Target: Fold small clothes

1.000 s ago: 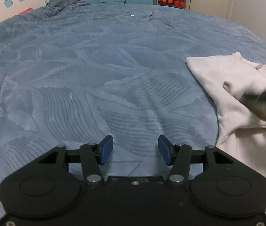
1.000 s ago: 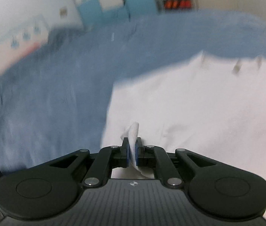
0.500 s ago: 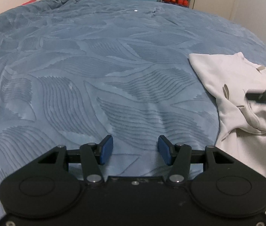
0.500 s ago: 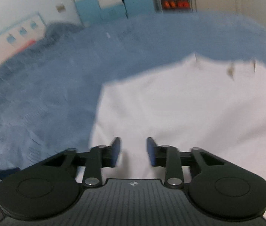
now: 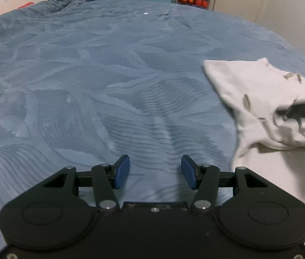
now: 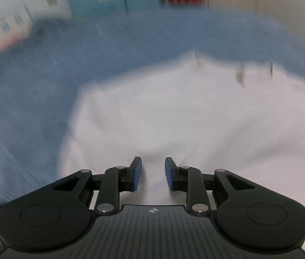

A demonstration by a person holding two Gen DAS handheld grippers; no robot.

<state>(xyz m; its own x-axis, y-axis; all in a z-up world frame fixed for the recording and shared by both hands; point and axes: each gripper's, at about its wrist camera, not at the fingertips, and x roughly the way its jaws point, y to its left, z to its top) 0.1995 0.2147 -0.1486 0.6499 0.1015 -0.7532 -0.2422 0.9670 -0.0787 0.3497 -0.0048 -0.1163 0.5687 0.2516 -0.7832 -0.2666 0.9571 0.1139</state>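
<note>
Directly ahead of right fingers (image 6: 135, 173), garment (image 6: 174, 118)

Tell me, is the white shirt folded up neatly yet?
Not yet. The white shirt lies rumpled on the blue bedspread, one part flopped over itself.

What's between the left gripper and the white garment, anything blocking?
Nothing visible. The left gripper is open over bare blue bedspread; the white garment lies ahead to its right with only bedspread between. The right gripper, open, is already over the garment.
</note>
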